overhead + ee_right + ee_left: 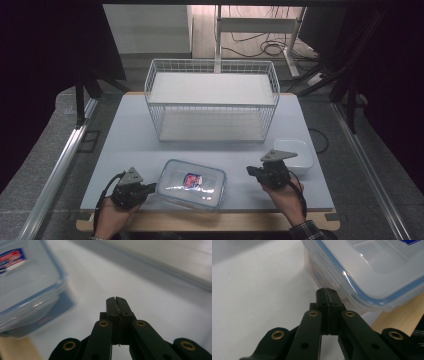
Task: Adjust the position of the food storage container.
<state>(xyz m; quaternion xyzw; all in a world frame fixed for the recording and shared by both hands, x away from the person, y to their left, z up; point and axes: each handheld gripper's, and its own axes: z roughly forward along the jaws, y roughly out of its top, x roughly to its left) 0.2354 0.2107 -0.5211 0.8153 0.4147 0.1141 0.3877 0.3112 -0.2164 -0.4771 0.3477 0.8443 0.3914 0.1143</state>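
- The left tool (150, 189) has its jaws pressed together on nothing, tips right at the near left corner of the clear lidded box (191, 183).
- The right tool (251, 171), jaws also together and empty, sits apart from the box's right side.
- The box lies near the front edge of the pale worktop (130, 145).
- Behind stand a white wire basket (212, 100) and a small white tray (299, 155).
- Cables trail across the floor (260, 47) beyond.

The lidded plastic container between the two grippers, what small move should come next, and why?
Probably bring the right gripper in to the container's right end. The left gripper, jaws shut, already sits at its left end, while the right, also shut, is apart from it.
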